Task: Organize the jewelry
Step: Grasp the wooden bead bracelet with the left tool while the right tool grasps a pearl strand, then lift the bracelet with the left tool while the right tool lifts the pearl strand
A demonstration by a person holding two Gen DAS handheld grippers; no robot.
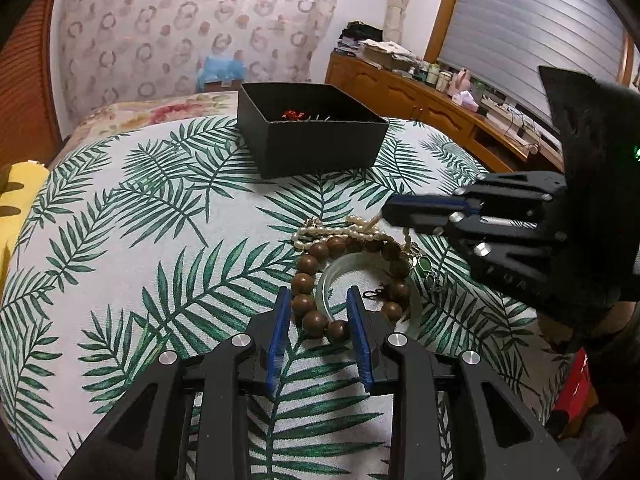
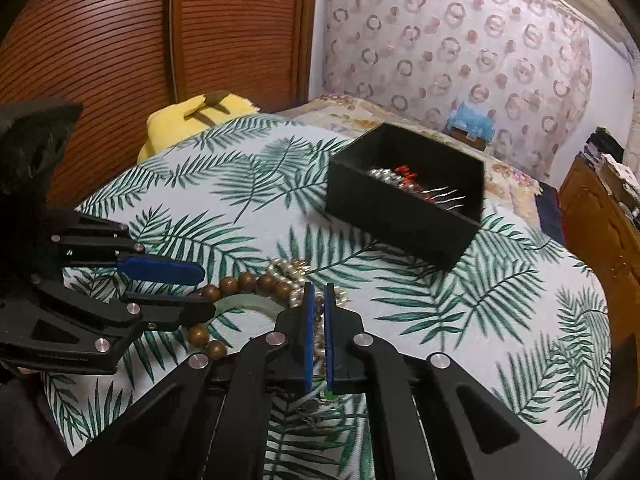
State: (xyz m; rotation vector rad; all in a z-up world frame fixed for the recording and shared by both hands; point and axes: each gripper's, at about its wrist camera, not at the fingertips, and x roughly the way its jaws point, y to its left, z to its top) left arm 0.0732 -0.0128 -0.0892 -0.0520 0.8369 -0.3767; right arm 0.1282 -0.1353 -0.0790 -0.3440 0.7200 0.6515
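1. A tangle of jewelry is lying on the palm-leaf-print cloth (image 1: 120,208) covering the bed: a brown wooden bead bracelet (image 1: 316,322), a pale green jade bangle (image 1: 326,280) and a white pearl strand (image 1: 340,232).
2. The left hand-held gripper (image 1: 319,298) is standing open, its blue pads straddling the beads and bangle.
3. The right hand-held gripper (image 2: 319,292) is pinching shut on the pearl strand.
4. An open black rectangular box (image 2: 404,220) holding red and silver pieces is sitting beyond the pile.
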